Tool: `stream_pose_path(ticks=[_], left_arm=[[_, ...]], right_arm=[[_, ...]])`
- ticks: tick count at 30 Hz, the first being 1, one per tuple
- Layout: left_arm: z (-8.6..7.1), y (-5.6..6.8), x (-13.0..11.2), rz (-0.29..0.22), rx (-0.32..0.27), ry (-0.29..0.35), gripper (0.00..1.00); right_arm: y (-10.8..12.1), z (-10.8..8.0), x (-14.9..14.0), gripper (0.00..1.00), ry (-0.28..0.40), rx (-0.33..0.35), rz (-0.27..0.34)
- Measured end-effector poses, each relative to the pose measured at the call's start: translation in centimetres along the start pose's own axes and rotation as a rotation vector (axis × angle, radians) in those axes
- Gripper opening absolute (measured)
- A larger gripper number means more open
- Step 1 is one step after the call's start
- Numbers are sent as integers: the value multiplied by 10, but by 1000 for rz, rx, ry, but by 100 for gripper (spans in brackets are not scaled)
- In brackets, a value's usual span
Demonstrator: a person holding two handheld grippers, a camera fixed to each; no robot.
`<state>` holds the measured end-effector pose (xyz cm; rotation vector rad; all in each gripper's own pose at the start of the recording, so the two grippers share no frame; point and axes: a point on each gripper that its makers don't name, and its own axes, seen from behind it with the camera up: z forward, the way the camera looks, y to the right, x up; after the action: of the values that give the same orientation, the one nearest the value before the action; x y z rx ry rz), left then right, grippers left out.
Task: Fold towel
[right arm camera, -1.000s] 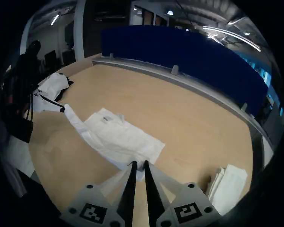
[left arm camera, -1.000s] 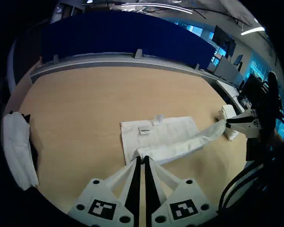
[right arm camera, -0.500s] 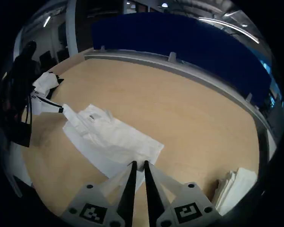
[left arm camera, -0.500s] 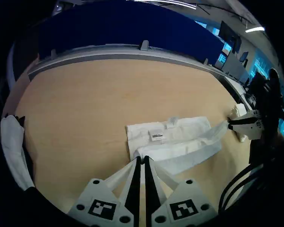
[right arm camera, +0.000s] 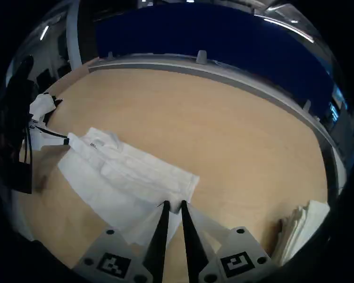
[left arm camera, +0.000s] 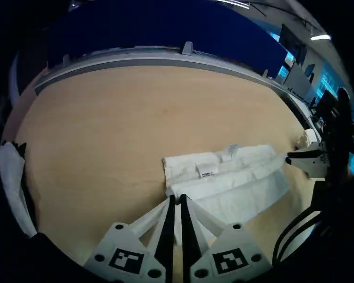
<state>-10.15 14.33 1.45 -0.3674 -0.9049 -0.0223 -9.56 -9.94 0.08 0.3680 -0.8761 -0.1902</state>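
Starting well off to the left of your left claw (left arm camera: 176,203), a loose white cloth (left arm camera: 12,188) lies on the bench (left arm camera: 130,118), apart from the job. The left claw has its fingers drawn together and clamped on the near edge of the towel (left arm camera: 233,188). The towel lies just ahead of the tips and runs off to that claw's right, partly doubled over itself with a small label showing on top. At the far end of that run your right claw (right arm camera: 172,206) is also pinched closed on the near edge, with the cloth spreading ahead and to its left. Judge the towel as light, limp and not fragile. It will sag and wrinkle between the two claws, and it could slip out of a shallow pinch, so take it at the corners or hem with a good bite of fabric and hold both ends level. To the right of the right claw, near the bench's rim, sits a stack of folded towels (right arm camera: 302,226). As for containers, that stack rests straight on the bench, and I can make out no bin or basket around it.
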Motion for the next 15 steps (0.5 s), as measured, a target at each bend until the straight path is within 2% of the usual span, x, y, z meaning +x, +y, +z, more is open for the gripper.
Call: stream_pose_path(ticks=[7,11,15], left_arm=[[5,-7,6,55,31,2,27],[5,-10,10,50,34,5,34],[0,-11,15,27,25,18,50]], right_arm=[[8,7,11,25,22,-43,26],[14,7,17,43,32,-63,35],[17,2,23,65,47,-77,36]])
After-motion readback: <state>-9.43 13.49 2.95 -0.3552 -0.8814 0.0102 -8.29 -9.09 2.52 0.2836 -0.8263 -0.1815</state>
